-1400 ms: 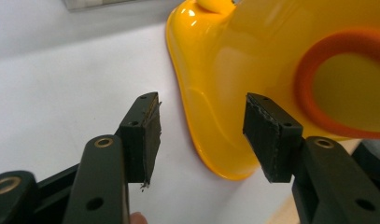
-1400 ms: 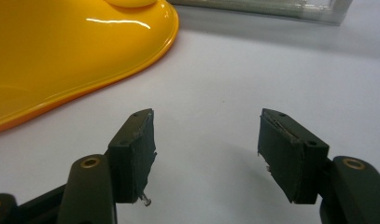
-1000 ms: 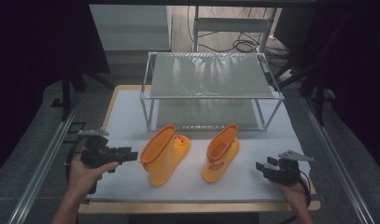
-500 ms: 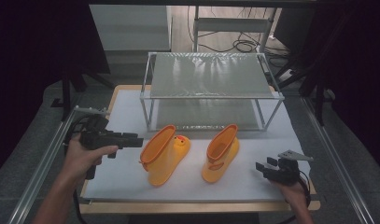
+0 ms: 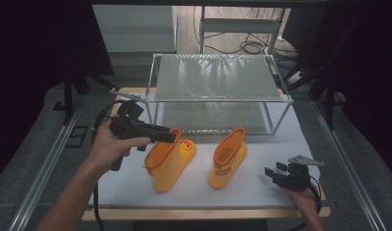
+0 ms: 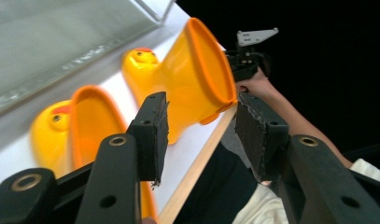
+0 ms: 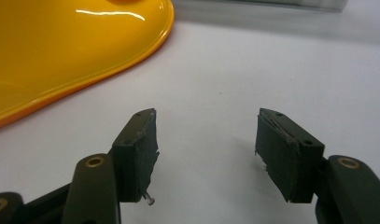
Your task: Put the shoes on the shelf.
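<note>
We see two yellow rubber boots standing upright on the white table top [image 5: 261, 190], both between the two grippers. The left boot [image 5: 170, 161] stands near the middle of the table, toward its front edge, with a small duck face on the toe. The right boot [image 5: 227, 158] stands just beside it, apart from it and a little closer to the right edge. Behind both, toward the back edge, stands a clear rack [image 5: 217, 91] with metal legs.

Our left gripper [image 5: 172, 136] hangs in the air above the table, pointing to the right, with its tip over the rim of the left boot's opening. In the left gripper view its jaws stand apart with nothing between them, and the pads [image 6: 155, 133] press on nothing; both boots lie beyond them. We cannot tell from the pictures whether the tip touches the boot rim.

Our right gripper [image 5: 272, 174] rests low near the front right corner of the table, pointing left toward the right boot and apart from it. In the right gripper view its jaws are spread wide over bare white surface, empty, with the glossy yellow of the right boot [image 7: 61, 51] near the upper left, ahead of the pads [image 7: 138, 154].
</note>
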`<state>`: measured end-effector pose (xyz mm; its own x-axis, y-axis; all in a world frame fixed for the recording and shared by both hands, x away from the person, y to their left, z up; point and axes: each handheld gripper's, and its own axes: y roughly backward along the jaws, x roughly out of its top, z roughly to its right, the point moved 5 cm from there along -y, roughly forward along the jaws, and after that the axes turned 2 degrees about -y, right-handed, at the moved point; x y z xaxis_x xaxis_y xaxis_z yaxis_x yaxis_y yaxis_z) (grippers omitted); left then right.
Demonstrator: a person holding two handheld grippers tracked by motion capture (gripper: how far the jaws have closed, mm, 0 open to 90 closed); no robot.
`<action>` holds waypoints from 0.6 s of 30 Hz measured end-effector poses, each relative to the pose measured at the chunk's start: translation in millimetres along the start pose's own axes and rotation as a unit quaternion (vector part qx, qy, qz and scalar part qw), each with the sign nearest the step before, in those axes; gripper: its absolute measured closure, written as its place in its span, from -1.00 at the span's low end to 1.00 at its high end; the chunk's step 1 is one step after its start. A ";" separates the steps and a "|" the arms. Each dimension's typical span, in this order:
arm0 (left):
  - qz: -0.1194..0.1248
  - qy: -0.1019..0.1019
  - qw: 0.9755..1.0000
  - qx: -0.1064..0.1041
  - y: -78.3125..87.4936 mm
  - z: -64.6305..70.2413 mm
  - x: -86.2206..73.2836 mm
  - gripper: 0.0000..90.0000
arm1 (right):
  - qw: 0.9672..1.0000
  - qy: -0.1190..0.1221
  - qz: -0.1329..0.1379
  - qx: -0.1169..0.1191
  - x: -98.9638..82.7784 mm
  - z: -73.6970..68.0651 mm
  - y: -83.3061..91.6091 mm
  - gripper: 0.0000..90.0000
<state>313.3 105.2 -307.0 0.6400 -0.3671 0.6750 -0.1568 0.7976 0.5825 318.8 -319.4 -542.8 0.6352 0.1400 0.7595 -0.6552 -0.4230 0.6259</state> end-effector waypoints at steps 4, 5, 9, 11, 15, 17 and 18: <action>-0.013 -0.007 1.000 0.002 -12.0 6.1 11.8 0.20 | 1.000 0.001 -0.003 -0.001 -0.6 0.0 -0.6 -0.15; -0.016 -0.007 1.000 0.001 -15.6 7.4 14.0 0.20 | 1.000 0.004 -0.004 -0.001 -0.8 -0.2 -0.8 -0.15; -0.028 -0.013 1.000 -0.001 -28.4 12.8 21.2 0.21 | 1.000 0.006 -0.006 -0.001 -1.2 -0.9 -1.9 -0.15; -0.035 -0.017 0.999 -0.004 -36.0 15.5 25.1 0.21 | 1.000 0.005 -0.008 -0.002 -1.7 -0.6 -2.4 -0.15; -0.045 -0.018 0.999 0.004 -46.8 16.6 31.1 0.22 | 1.000 0.002 -0.006 -0.005 -1.2 0.8 -0.8 -0.15; -0.050 -0.016 0.999 0.002 -51.4 16.9 34.2 0.24 | 1.000 0.000 -0.001 -0.005 -0.5 2.3 0.7 -0.15; -0.052 -0.014 0.999 0.001 -54.3 17.3 35.9 0.24 | 1.000 -0.001 -0.002 -0.006 -0.6 2.9 1.1 -0.15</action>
<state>331.8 40.4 -306.6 0.6319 -0.4615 0.6227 -0.0924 0.7529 0.6517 318.9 -322.6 -543.1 0.6379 0.1400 0.7573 -0.6578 -0.4124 0.6303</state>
